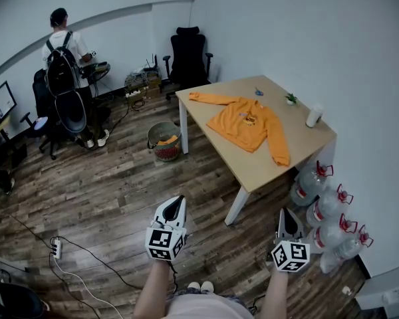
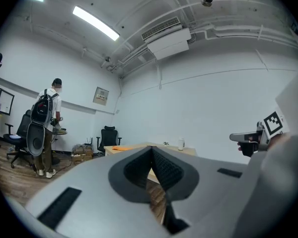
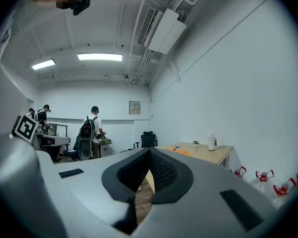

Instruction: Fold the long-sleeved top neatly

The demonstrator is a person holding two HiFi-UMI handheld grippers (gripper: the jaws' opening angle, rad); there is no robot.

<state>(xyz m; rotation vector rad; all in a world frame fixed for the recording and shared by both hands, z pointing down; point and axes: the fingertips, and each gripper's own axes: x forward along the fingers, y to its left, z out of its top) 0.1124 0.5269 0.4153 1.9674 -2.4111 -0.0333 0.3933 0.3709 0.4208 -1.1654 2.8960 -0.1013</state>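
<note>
At one o'clock, well ahead, the orange top [image 1: 247,121] lies spread on the desk [image 1: 254,170] for folding; my left gripper [image 1: 178,200] and right gripper [image 1: 286,213] hang empty, fingers [image 2: 169,171] pressed together.

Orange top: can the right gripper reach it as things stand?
Probably not: the orange top lies on the table, well beyond the right gripper, whose jaws are shut. Only floor lies between.

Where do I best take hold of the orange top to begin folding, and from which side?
Probably the cuff of the near sleeve of the orange top, approached from the near edge of the table: the top lies flat, and that sleeve stretches toward that edge.
</note>
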